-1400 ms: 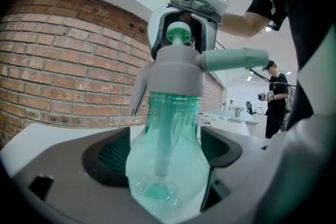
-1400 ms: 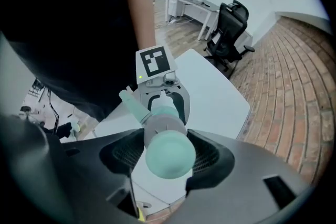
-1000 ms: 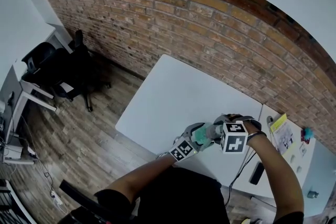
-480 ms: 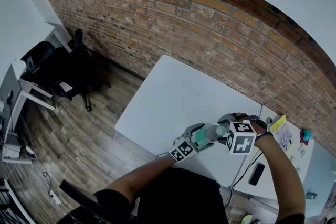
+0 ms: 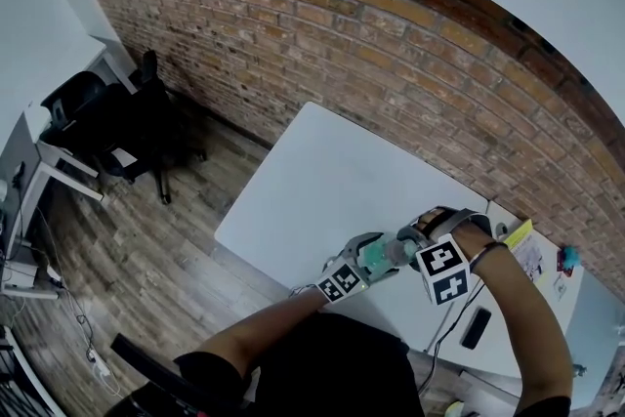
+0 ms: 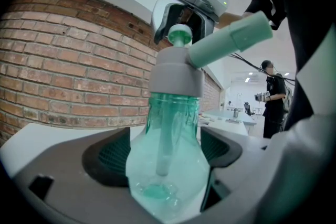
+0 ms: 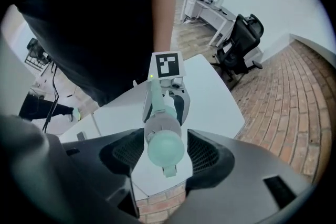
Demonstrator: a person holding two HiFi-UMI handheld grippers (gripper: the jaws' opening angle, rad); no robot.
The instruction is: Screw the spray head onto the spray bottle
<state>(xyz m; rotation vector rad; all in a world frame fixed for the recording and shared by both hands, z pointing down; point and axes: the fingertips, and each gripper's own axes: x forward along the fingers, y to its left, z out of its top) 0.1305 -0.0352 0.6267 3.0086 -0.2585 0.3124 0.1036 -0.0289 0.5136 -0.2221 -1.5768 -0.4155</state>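
- Left gripper (image 6: 165,153) clamped on the spray bottle (image 6: 170,123), held above the table (image 5: 332,176): if you slacken, the bottle may turn with the head and the thread will not tighten.
- Right gripper (image 7: 164,153) closed on the spray head (image 7: 165,136), seated on the neck: tilt while twisting and you risk cross-threading, or the pads slipping off its rounded top.

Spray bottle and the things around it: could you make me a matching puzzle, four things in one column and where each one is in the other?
Things
1. translucent green plastic spray bottle
2. grey and green spray head
3. black office chair
4. white rectangular table

Places
A. on the wooden floor by the brick wall
B. gripped by the left tongs
C. below both tongs
D. between the right tongs

Pairs: 1-B, 2-D, 3-A, 4-C
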